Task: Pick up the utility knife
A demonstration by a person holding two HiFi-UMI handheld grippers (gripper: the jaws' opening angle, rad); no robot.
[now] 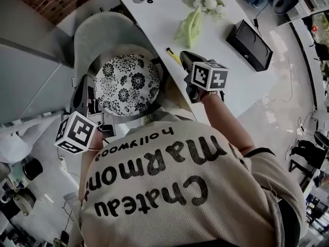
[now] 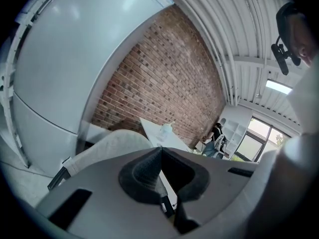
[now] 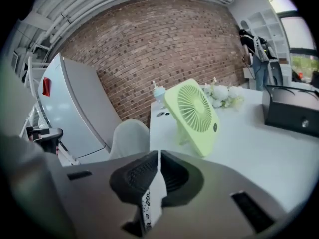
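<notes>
The utility knife, a thin yellow handle with a dark tip, lies near the edge of the white table. My right gripper hovers just right of it, jaws shut and empty. In the right gripper view the pads meet in a closed seam, and the gripper's own body hides the knife. My left gripper is held off the table at the left, beside the person's patterned cap. Its jaws are shut with nothing between them.
A green desk fan stands beyond the knife, white flowers behind it. A black box sits at the table's right. A grey chair stands left of the table. A brick wall and a white fridge close the back.
</notes>
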